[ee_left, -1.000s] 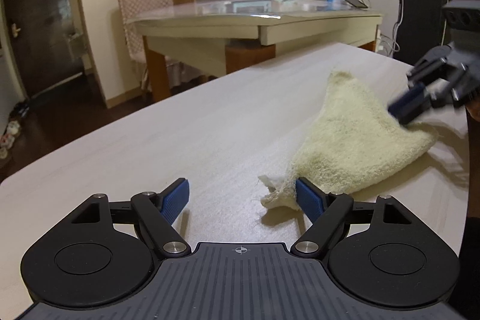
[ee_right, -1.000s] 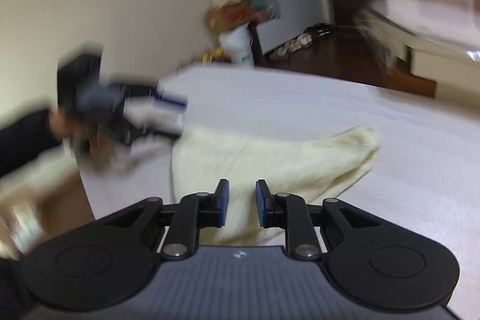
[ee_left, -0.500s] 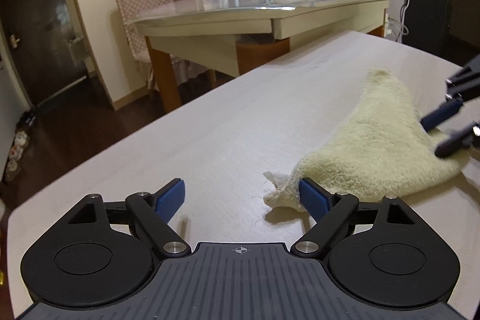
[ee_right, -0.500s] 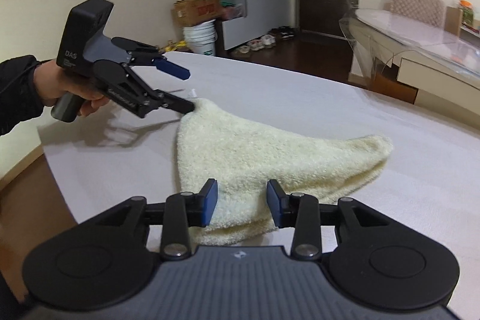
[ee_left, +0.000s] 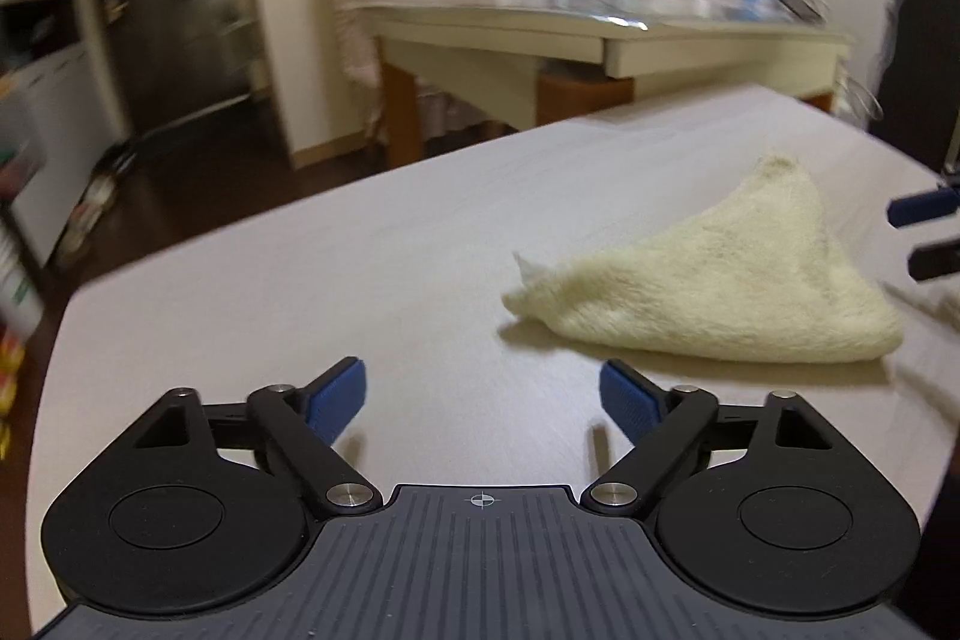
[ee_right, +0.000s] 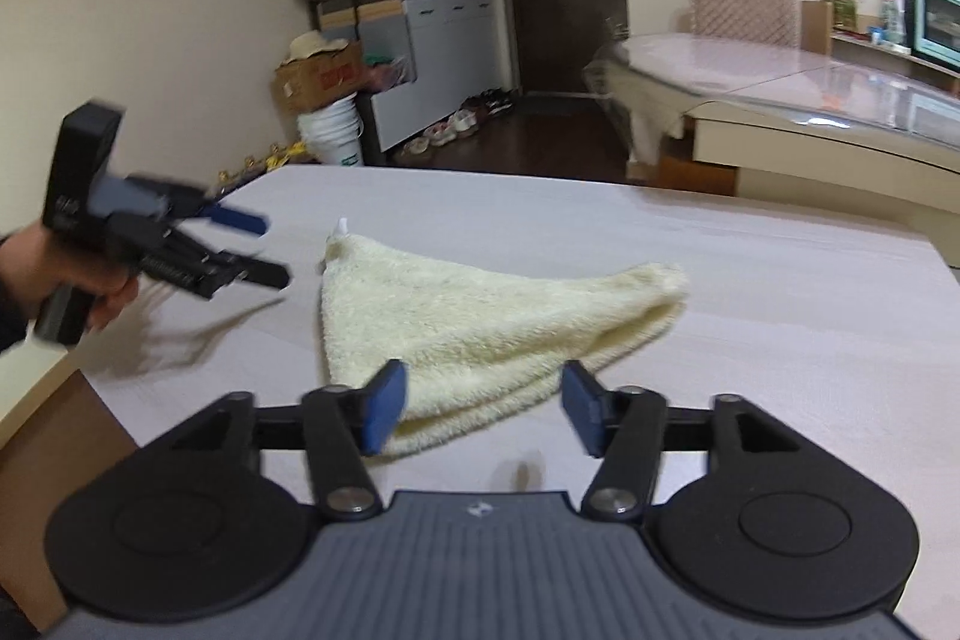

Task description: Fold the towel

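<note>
Here no writing reads clearly. The towel, folded to a triangle, lies flat on the table, its long axis running from the left gripper across to its far corner. That gripper's tongs are spread, just beside the towel's tagged tip. The right gripper has just been opening, tongs apart, nothing pinched.

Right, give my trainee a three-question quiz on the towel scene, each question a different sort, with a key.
1. True or false: the towel lies folded into a triangle on the table.
2. Multiple choice: the left gripper is A) clamped on a towel corner, B) open beside the towel and clear of it, C) out of sight.
3. Fill in: the right gripper has its jaws ____, with the towel's near edge lying between the pads but not pinched.

Key:
1. True.
2. B.
3. Open; they have just been opening.
</note>
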Motion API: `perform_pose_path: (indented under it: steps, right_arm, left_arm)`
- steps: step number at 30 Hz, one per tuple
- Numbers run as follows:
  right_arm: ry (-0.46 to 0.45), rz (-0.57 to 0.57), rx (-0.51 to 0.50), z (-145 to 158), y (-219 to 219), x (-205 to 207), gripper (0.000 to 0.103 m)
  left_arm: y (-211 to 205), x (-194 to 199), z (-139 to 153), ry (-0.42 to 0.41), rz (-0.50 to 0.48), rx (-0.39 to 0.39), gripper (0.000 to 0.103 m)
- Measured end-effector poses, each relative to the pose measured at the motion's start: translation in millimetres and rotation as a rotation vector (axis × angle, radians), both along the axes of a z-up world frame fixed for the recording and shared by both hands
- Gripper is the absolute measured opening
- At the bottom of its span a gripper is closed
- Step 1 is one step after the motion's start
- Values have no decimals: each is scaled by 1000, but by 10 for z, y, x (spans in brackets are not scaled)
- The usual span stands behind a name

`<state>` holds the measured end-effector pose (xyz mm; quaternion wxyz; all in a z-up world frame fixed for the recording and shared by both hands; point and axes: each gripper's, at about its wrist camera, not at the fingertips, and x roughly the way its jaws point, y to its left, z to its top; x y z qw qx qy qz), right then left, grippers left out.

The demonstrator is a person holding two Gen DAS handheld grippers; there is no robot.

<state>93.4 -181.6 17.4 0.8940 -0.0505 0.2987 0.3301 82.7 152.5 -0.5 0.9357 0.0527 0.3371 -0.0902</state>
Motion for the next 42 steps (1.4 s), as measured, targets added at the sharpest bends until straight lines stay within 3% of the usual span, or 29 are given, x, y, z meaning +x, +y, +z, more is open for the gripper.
perform_pose_path:
  steps: [5, 9, 14, 24, 42]
  right_arm:
    - [-42, -24, -33, 65, -56, -156, 85]
    - [-61, -46, -63, 74, -127, -267, 95]
    - [-67, -72, -86, 84, -229, -389, 101]
    - [-84, -79, -59, 194, -393, -566, 102]
    - [-73, -72, -61, 207, -382, -536, 102]
  left_arm:
    - [-212, -294, 70, 2, 121, -69, 94]
    - [-440, -467, 118, -16, 184, -62, 101]
    - [-734, -652, 180, -21, 223, -35, 103]
    - [-1092, -942, 257, -21, 236, 24, 103]
    - [-1104, -942, 279, -20, 237, 18, 103]
